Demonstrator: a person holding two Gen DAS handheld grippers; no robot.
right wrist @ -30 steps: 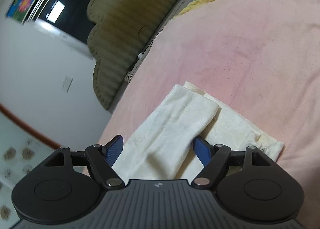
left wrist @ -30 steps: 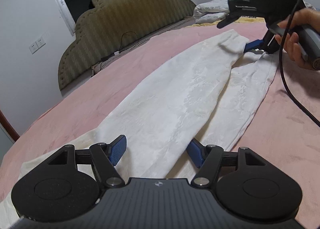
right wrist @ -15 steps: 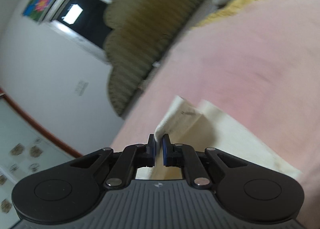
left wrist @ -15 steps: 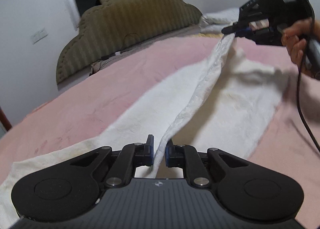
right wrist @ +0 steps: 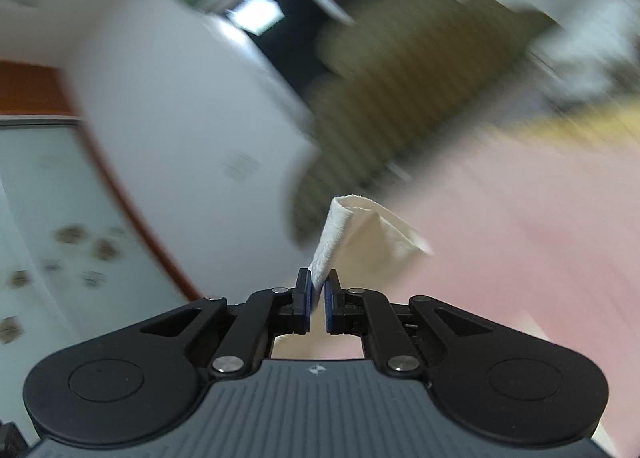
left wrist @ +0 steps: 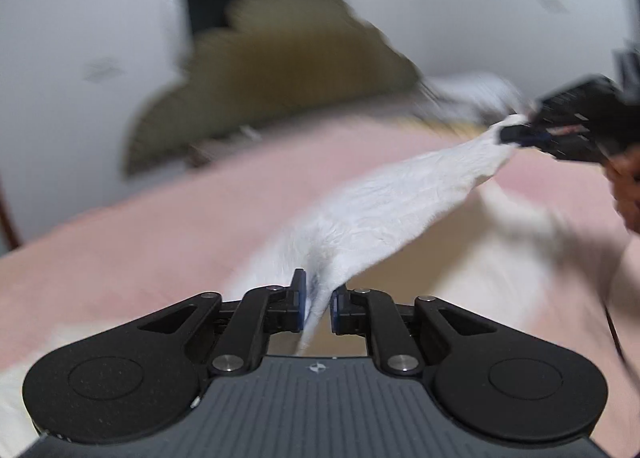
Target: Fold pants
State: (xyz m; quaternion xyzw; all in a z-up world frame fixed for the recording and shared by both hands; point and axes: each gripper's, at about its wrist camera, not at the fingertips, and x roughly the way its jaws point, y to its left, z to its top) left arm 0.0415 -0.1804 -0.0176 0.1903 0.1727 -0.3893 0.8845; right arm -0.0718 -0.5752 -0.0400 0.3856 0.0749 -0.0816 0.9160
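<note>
The white pants (left wrist: 400,205) hang stretched in the air above the pink bed (left wrist: 160,217). My left gripper (left wrist: 318,304) is shut on one end of a pant leg. My right gripper (left wrist: 516,133) shows at the far right of the left wrist view, shut on the other end. In the right wrist view, my right gripper (right wrist: 317,300) pinches the pants' cuff (right wrist: 352,230), which stands up folded over above the jaws. Another part of the pants (left wrist: 520,225) lies blurred on the bed below.
An olive padded headboard (left wrist: 280,69) stands at the back against a white wall. White pillows (left wrist: 476,93) lie at the head of the bed. A hand (left wrist: 624,185) holds the right gripper. A dark window (right wrist: 288,29) is in the wall.
Both grippers have closed on the pant leg and lifted it off the bed. Both views are now blurred with motion and tilted higher toward the wall.
</note>
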